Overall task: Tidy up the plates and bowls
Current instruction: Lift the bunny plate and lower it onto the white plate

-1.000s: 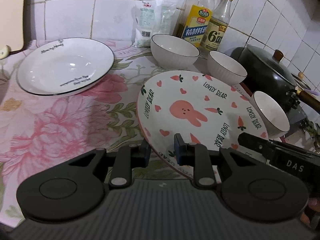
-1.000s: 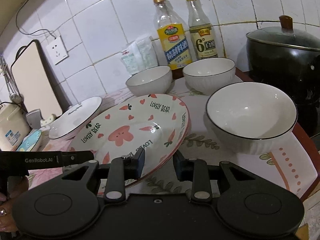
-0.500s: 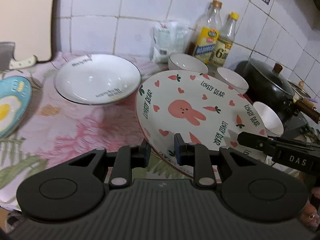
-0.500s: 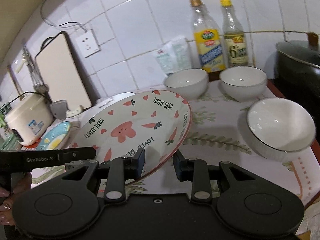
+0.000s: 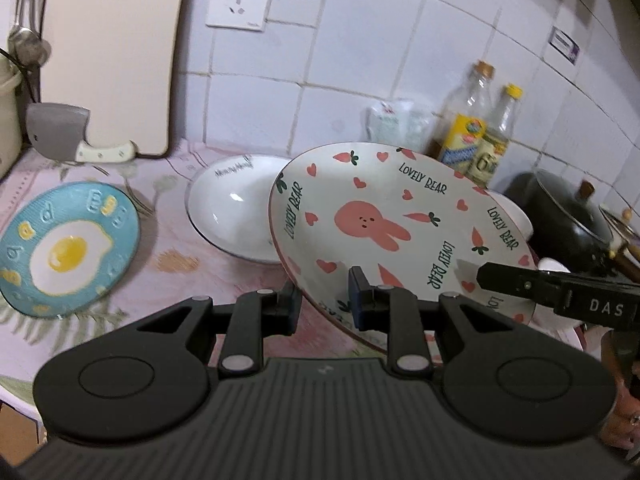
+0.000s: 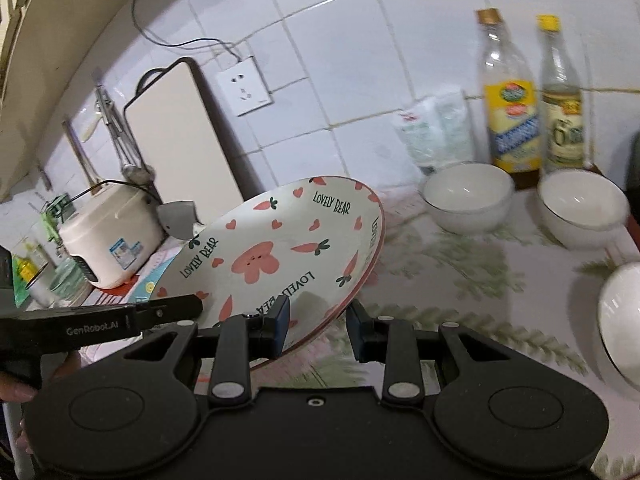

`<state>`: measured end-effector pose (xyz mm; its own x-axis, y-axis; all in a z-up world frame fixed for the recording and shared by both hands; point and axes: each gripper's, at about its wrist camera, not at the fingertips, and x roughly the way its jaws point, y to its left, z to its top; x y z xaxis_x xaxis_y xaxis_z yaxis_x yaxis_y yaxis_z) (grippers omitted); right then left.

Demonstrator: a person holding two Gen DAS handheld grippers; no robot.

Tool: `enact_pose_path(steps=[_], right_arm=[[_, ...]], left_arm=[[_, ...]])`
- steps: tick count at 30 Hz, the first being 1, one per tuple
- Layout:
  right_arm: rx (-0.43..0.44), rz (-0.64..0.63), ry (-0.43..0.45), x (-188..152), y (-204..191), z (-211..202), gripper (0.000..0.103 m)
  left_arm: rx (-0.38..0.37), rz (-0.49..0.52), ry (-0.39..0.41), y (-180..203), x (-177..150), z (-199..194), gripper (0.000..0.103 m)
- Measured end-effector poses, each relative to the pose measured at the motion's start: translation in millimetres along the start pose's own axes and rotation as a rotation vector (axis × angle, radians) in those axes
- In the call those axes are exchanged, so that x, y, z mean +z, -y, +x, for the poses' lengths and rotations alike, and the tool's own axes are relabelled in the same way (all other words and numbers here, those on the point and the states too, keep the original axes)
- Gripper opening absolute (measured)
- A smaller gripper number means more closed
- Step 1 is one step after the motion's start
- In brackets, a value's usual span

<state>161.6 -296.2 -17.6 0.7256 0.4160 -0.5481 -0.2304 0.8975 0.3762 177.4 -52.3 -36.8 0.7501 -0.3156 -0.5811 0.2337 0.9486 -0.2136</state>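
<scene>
Left gripper (image 5: 325,300) and right gripper (image 6: 318,320) pinch bunny plate (image 5: 392,216) rim; egg plate (image 5: 68,248) (left view only).

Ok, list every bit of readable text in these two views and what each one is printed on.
"LOVELY BEAR": repeated round the rabbit plate.
"DAS": right gripper body, seen from the left wrist.
"GenRobot.AI": left gripper body, seen from the right wrist.
"6": label of the yellow-capped bottle; the rest is blurred.
White plate script, oil bottle, rice cooker sticker: unreadable.
</scene>
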Motion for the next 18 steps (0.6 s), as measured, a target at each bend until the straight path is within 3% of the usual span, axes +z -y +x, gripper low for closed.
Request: enact_pose_path(steps=[9,18], right_arm=[[0.034,-0.036,-0.032,41,-7,43,0.036],[0.028,-0.027,-0.135,47,-2,103,0.036]], left_arm=[[0.025,-0.056,0.000,-32,39,27,0.023],[0.050,-0.146,-0.052,-68,38,77,0.023]])
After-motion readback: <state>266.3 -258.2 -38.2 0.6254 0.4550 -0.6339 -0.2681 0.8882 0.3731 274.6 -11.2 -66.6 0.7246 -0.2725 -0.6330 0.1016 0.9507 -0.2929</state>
